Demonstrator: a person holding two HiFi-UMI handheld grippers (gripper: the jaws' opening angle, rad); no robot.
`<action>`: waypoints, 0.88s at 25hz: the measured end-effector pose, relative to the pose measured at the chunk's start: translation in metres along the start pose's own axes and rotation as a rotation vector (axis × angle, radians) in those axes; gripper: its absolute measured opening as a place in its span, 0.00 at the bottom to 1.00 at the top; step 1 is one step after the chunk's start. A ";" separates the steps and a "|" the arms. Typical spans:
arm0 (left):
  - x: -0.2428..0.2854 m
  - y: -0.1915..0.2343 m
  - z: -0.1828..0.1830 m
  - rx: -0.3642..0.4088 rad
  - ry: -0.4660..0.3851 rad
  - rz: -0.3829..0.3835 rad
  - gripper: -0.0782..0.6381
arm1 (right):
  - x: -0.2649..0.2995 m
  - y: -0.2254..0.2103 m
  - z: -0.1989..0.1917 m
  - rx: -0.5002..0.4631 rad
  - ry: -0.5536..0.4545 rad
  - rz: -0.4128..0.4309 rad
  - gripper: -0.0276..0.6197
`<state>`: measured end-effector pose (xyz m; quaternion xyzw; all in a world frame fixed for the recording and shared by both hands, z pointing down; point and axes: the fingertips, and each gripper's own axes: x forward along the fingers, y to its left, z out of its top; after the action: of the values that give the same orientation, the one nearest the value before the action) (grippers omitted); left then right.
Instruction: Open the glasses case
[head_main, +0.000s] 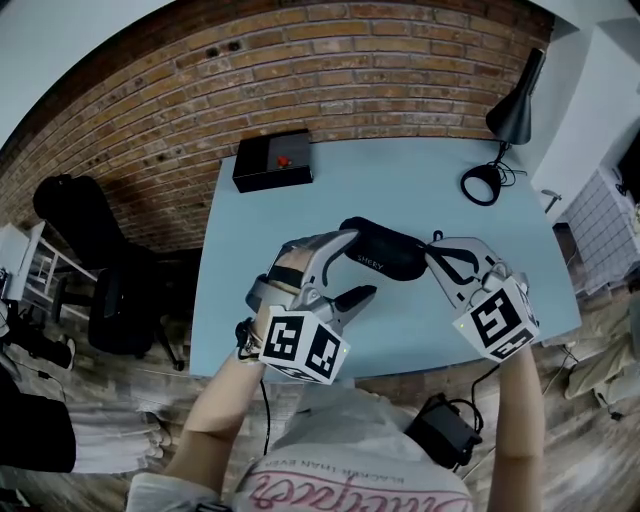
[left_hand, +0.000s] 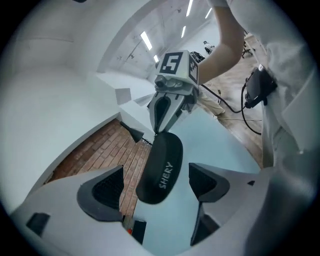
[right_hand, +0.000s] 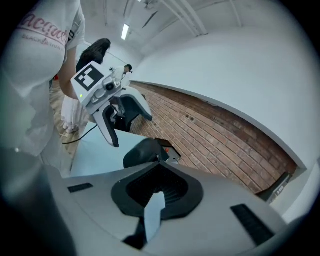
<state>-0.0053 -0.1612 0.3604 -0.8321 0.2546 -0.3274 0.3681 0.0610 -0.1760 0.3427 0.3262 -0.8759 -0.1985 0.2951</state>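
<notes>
Case (head_main: 385, 250) lies shut on the counter (head_main: 400, 180), its near end between the released left tongs (head_main: 360, 263), while the clenched, empty right tongs (head_main: 436, 246) touch its far end, so the opening is all left to do.

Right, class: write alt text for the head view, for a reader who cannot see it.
A closed black glasses case lies on a pale blue table, with the open left gripper at its left end and the shut right gripper at its right end. A black box and a desk lamp stand behind, before a brick wall.
</notes>
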 end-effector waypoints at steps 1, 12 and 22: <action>0.002 -0.002 -0.002 0.009 0.011 0.002 0.67 | -0.002 -0.002 0.004 0.035 -0.028 0.003 0.07; 0.045 -0.020 -0.018 -0.086 0.018 -0.027 0.67 | -0.014 0.007 0.037 0.099 -0.197 0.111 0.07; 0.052 -0.039 -0.021 -0.616 -0.186 -0.247 0.67 | -0.019 0.000 0.013 0.239 -0.242 0.121 0.07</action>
<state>0.0209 -0.1815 0.4205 -0.9550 0.2043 -0.2002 0.0786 0.0644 -0.1609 0.3259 0.2794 -0.9403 -0.1128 0.1583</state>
